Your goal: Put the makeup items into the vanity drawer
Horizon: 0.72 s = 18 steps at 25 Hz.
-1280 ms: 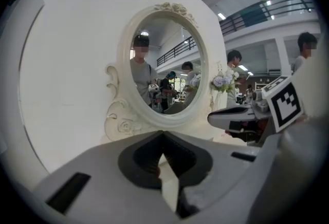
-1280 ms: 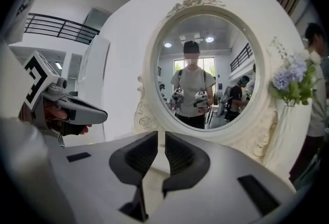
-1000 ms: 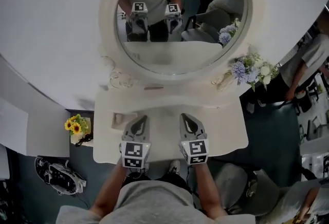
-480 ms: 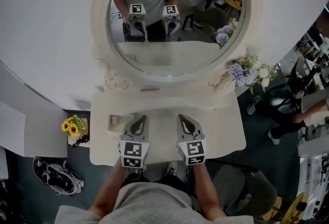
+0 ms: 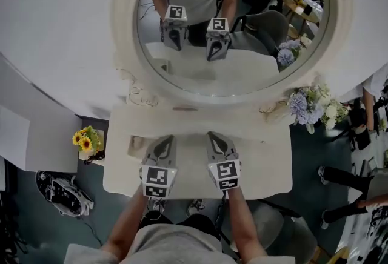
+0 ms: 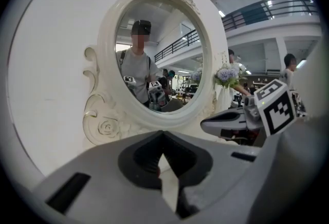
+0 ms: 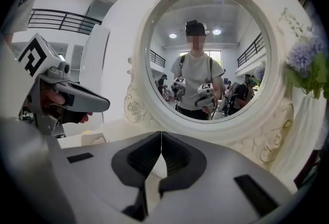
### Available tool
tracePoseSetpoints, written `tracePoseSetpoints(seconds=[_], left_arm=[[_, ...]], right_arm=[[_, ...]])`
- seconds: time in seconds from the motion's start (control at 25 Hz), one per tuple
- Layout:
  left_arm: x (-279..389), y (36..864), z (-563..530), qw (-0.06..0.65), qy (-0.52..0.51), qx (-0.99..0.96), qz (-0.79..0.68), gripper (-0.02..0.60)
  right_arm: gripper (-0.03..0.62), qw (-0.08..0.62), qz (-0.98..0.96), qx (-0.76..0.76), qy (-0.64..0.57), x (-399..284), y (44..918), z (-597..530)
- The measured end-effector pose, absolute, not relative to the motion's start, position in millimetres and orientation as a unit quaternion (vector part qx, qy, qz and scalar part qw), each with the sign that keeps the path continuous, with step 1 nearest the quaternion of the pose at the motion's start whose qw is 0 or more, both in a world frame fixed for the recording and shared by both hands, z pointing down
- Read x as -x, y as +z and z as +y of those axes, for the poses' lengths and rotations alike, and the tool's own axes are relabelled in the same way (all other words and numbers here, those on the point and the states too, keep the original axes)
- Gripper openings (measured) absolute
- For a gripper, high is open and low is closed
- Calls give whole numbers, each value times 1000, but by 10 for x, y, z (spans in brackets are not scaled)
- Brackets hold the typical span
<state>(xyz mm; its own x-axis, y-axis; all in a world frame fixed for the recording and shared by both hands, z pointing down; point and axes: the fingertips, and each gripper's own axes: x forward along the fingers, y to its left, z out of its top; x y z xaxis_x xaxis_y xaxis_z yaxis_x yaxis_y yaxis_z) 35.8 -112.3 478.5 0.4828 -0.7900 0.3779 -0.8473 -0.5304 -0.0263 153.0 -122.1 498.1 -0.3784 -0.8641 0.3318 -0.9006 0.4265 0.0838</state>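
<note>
Here we go: both tongs have slid forward over the worktop [image 5: 267,163] towards the mirror [image 5: 224,20] and dipped a little. The head has leaned in with them, so the mirror fills more of the head view than a moment ago. The left tongs [image 5: 164,140] are pinched shut with nothing between them, only pale worktop showing through the slot under the tips. The right tongs [image 5: 215,135] are likewise closed tight and empty, side by side with the left, just below the mirror. So nothing is picked up yet. As for the makeup, a small pale item [image 5: 138,146] lies on the worktop below the mirror's left side, just beside the left tongs, and a thin pinkish stick [image 5: 185,108] lies right at the mirror's foot; what either one is I cannot tell. The drawer shows in no view, presumably under the worktop edge farthest from the mirror. My read is that this is only the approach and the task has barely begun: the tongs must open before any grasp, and the drawer needs pulling out too
</note>
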Motion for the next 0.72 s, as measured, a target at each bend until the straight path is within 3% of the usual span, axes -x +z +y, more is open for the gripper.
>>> tracePoseSetpoints(seconds=[0.36, 0.4, 0.48, 0.72], left_arm=[[-309, 5065, -1404, 99, 183, -844, -495, 0], [-301, 5098, -1409, 103, 184, -842, -497, 0], [-273, 5165, -1409, 109, 187, -839, -499, 0], [-197, 5293, -1390, 122, 193, -832, -506, 0]], right_arm=[[18, 211, -836, -501, 66, -1407, 5391, -1793], [32, 217, -837, -498, 66, -1379, 5433, -1843], [130, 229, -840, -486, 72, -1299, 5531, -1925], [235, 271, -836, -469, 86, -1182, 5806, -2150]])
